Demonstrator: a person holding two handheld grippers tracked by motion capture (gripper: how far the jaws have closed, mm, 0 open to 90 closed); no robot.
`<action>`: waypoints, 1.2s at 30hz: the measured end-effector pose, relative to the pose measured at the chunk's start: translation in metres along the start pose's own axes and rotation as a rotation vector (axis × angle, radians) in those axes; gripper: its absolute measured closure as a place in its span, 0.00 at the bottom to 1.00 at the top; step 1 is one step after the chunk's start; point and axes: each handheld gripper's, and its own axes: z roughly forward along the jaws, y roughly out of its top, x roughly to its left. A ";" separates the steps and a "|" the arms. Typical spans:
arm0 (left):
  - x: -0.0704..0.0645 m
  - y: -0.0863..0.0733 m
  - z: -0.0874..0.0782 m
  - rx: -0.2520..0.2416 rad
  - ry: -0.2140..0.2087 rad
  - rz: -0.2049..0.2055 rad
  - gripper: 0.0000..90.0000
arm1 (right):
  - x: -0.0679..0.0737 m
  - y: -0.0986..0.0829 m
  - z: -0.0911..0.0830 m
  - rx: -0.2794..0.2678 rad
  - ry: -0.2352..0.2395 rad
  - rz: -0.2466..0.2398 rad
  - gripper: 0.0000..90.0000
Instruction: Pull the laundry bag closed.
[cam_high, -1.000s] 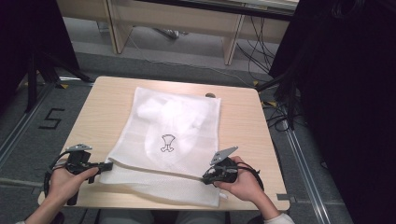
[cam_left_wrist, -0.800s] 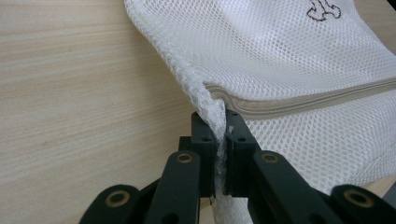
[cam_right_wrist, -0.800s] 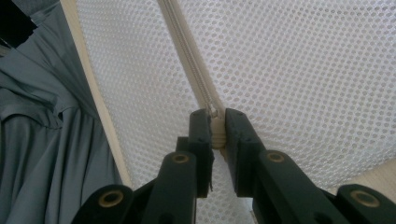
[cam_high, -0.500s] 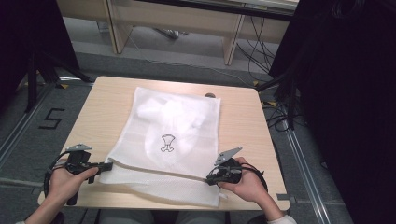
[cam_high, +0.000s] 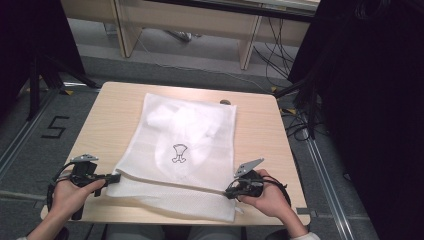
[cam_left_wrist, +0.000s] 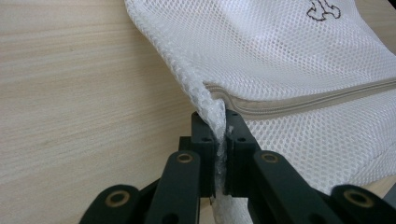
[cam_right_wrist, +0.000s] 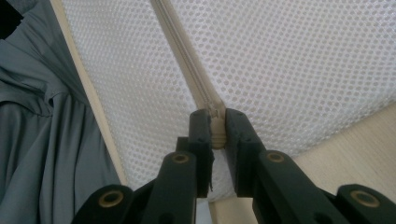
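Wooden table (cam_high: 115, 107), mesh bag (cam_high: 185, 145) lengthwise away, left claw (cam_left_wrist: 219, 135) clamping its edge, right claw (cam_right_wrist: 215, 130) its zipper (cam_right_wrist: 187, 65)

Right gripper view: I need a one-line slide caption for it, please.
Right gripper pinching the zipper end of a white mesh laundry bag above the wooden table.

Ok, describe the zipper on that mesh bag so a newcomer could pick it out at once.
Start at the wooden table and the white mesh bag lying flat on it. Near the bag's edge closest to the person, the zipper is a beige band running between the left gripper and the right gripper. It is solid, ridged tape, unlike the open netting around it.
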 end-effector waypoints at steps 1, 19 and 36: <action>0.000 0.000 0.000 0.000 0.001 0.000 0.93 | -0.001 -0.001 0.000 0.001 0.004 -0.003 0.91; 0.001 0.000 0.000 0.002 0.001 0.002 0.93 | -0.002 -0.006 -0.002 0.039 -0.009 0.008 0.91; 0.001 0.000 0.000 0.000 0.008 0.000 0.93 | 0.000 -0.008 -0.001 0.087 -0.009 0.054 0.91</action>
